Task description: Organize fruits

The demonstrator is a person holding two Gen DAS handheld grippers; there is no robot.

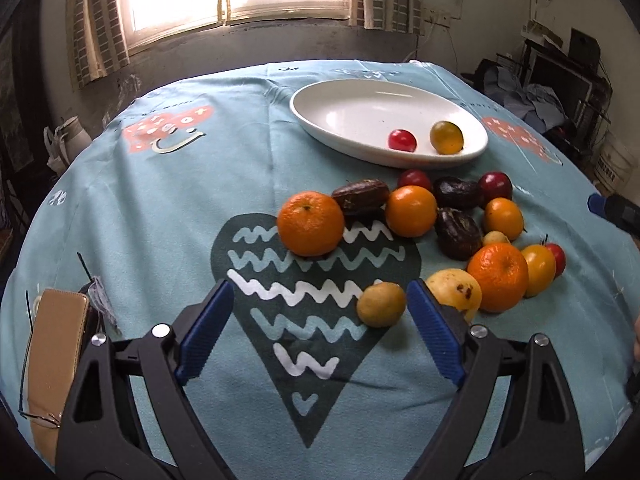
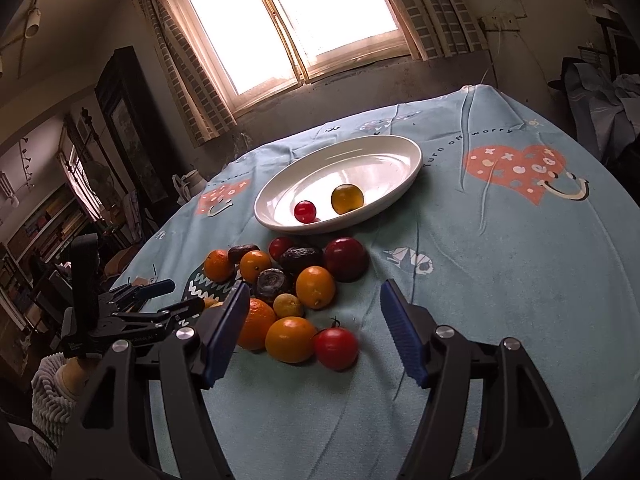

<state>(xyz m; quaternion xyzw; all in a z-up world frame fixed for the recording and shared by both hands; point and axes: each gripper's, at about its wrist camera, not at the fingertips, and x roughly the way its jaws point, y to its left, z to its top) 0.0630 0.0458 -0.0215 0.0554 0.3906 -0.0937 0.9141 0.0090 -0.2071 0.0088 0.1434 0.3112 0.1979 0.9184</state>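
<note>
Daylight from a window (image 2: 296, 20) falls on a table under a pale blue cloth (image 1: 140, 216) printed with hearts. Far on the cloth sits a white oval dish (image 1: 360, 104) holding a small red tomato (image 1: 402, 140) and a yellow-green fruit (image 1: 447, 137), slightly apart from each other.

Just before the dish lies a loose pile of fruit (image 2: 288, 284): oranges, dark wrinkled pieces, red plums and small yellow ones, many touching. One orange (image 1: 310, 223) sits at the pile's left edge. A red tomato (image 2: 335, 347) lies at its near edge, touching an orange-yellow fruit (image 2: 291, 339).

At the cloth's near left edge rests a tan case (image 1: 52, 344).

Left gripper (image 1: 320, 328) hangs wide open over the big dark heart, a small yellow fruit (image 1: 381, 305) between its tips, just beside the right finger; contact cannot be told. Right gripper (image 2: 314, 332) is open too, the red tomato lying between its fingers untouched.
</note>
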